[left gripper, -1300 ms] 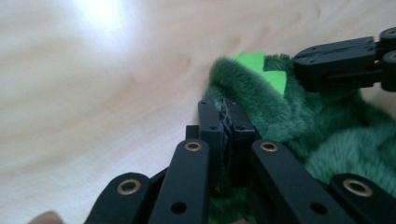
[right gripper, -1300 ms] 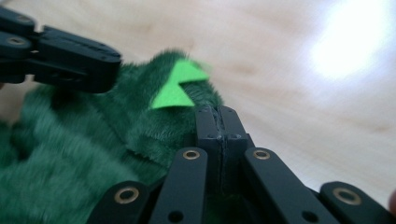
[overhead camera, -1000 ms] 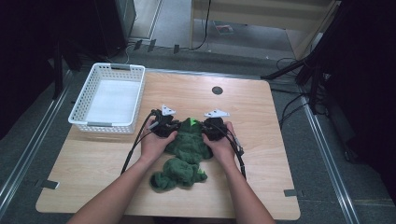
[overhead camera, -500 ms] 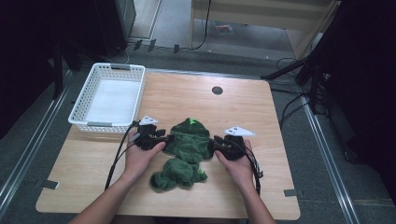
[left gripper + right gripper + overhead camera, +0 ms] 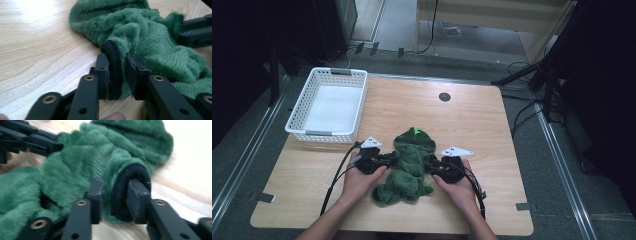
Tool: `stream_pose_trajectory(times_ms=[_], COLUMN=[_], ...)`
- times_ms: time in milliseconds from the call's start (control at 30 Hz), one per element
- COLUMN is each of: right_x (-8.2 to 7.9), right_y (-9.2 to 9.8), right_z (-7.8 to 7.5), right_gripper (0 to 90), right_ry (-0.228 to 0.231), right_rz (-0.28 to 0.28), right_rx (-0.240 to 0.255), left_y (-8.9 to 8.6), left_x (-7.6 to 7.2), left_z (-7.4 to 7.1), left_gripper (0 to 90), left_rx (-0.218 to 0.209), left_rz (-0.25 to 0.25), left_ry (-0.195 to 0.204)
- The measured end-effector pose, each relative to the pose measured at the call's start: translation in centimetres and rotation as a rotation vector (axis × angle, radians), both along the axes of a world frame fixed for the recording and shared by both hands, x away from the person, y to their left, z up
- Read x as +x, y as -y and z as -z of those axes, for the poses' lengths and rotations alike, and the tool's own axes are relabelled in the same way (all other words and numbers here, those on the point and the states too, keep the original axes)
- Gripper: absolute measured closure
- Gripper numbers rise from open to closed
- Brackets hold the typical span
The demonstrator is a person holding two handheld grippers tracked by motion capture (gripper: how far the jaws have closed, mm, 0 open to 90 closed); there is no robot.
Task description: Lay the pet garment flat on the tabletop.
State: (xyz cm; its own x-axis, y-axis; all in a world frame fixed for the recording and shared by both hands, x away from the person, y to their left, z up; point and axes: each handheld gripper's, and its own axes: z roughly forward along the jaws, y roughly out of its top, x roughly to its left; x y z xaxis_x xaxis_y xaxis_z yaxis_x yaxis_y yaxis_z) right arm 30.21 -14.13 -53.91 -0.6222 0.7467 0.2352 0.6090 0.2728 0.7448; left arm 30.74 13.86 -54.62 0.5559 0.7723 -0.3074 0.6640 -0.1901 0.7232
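a: where is the green fleece garment (image 5: 411,162)?

b: it lies crumpled on the wooden table (image 5: 422,112), toward the person's edge and well apart from the white basket (image 5: 329,105), which sits at the table's far left corner. a small bright green tab (image 5: 416,131) shows at the garment's far end, the end pointing away from the person.

a: and the left gripper (image 5: 382,161)?

b: it sits at the garment's left side, held in the person's left hand (image 5: 360,179). in the left gripper view its jaws are closed to a narrow gap with a black ribbed cuff (image 5: 114,72) pinched between them, so the left gripper (image 5: 117,72) is holding the garment by that cuff. the fleece (image 5: 140,32) spreads away beyond the jaws, resting on the table (image 5: 37,50).

a: the right gripper (image 5: 437,167)?

b: at the garment's right side, in the right hand (image 5: 459,186). in the right gripper view, the right gripper (image 5: 113,198) has one jaw pressed on fleece and the other tucked inside another black cuff (image 5: 125,192), so cuff and fleece are clamped between the jaws. the garment (image 5: 82,160) bunches up beyond it, and the other gripper's black jaws (image 5: 30,141) show at its far side.

a: anything else near the garment?

b: a grey three-cornered plate (image 5: 371,142) tops the left gripper, another (image 5: 457,151) tops the right. black cables (image 5: 337,175) trail back from the grippers toward the person. a dark round hole (image 5: 444,96) sits in the table well beyond the garment's far end.
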Motion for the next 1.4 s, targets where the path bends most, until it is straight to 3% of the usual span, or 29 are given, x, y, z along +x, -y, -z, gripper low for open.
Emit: stream_pose_trajectory(times_ms=[67, 133, 300, 400, 500, 600, 667, 700, 733, 800, 933, 1000, 1033, 1067, 1167, 1200, 1267, 1400], right_x=[-0.1, 0.1, 0.3, -0.4, -0.6, -0.4, -0.5, -0.7, -0.9, -1.5, -1.3, -0.8, -0.5, -0.1, 0.8, 0.9, 1.1, 1.7], right_y=[0.2, 0.8, 1.9, 2.0, 2.1, 2.1, 2.1, 2.1, 2.2, 2.6, 2.3, 1.1, 0.3, -0.5, -2.3, -2.5, -2.3, -1.6], right_z=[-0.3, -0.5, -0.4, -0.4, -0.1, 0.2, -0.2, -0.5, -1.0, -2.4, -5.1, -5.3, -5.1, -4.6, -2.3, -1.6, -0.5, 0.3], right_gripper=[81.1, 85.1, 86.8, 87.1, 87.1, 85.9, 77.5, 70.1, 67.3, 66.5, 71.6, 74.6, 76.0, 76.8, 77.6, 77.7, 78.3, 79.0], right_ry=[0.023, 0.031, 0.016, 0.036, 0.038, 0.019, 0.001, 0.004, 0.018, 0.068, 0.168, 0.186, 0.185, 0.184, 0.131, 0.112, 0.078, 0.049], right_rz=[0.029, 0.071, 0.099, 0.1, 0.106, 0.116, 0.109, 0.094, 0.082, 0.083, 0.117, 0.093, 0.08, 0.069, 0.052, 0.064, 0.094, 0.114], right_rx=[0.001, -0.01, -0.041, -0.111, -0.135, -0.114, -0.094, -0.084, -0.08, -0.063, 0.024, 0.023, 0.008, -0.009, -0.08, -0.103, -0.132, -0.126], left_y=[-0.3, -0.8, -1.0, -0.7, -0.9, -1.0, -0.9, -1.0, -1.2, -1.5, -0.9, 0.0, 0.0, 1.1, 1.8, 1.8, 1.4, 1.3], left_x=[0.1, 0.2, 0.2, -0.1, 0.0, 0.1, -0.1, -0.1, -0.3, -0.4, -0.1, 0.1, 0.1, 0.3, 0.9, 1.1, 1.4, 1.5], left_z=[0.0, 0.0, -0.1, -0.2, 0.1, 0.1, 0.0, -0.2, -0.4, -0.9, -2.2, -2.6, -2.6, -2.6, -1.4, -0.9, -0.2, 0.0], left_gripper=[78.6, 82.8, 86.2, 86.8, 87.0, 86.0, 77.1, 67.8, 59.4, 51.6, 54.4, 58.6, 61.2, 62.6, 67.4, 69.5, 73.2, 75.2], left_rx=[-0.009, -0.002, 0.019, 0.056, 0.056, 0.043, 0.058, 0.066, 0.053, 0.023, -0.025, -0.04, -0.04, -0.024, 0.005, 0.021, 0.007, 0.027], left_rz=[-0.015, -0.03, -0.031, -0.019, -0.019, -0.021, -0.027, -0.028, -0.031, -0.03, -0.052, -0.059, -0.059, -0.034, -0.033, -0.048, -0.063, -0.065], left_ry=[-0.002, -0.011, -0.012, -0.003, -0.005, -0.012, 0.005, 0.013, 0.026, 0.042, 0.09, 0.118, 0.118, 0.113, 0.044, 0.019, -0.011, -0.008])
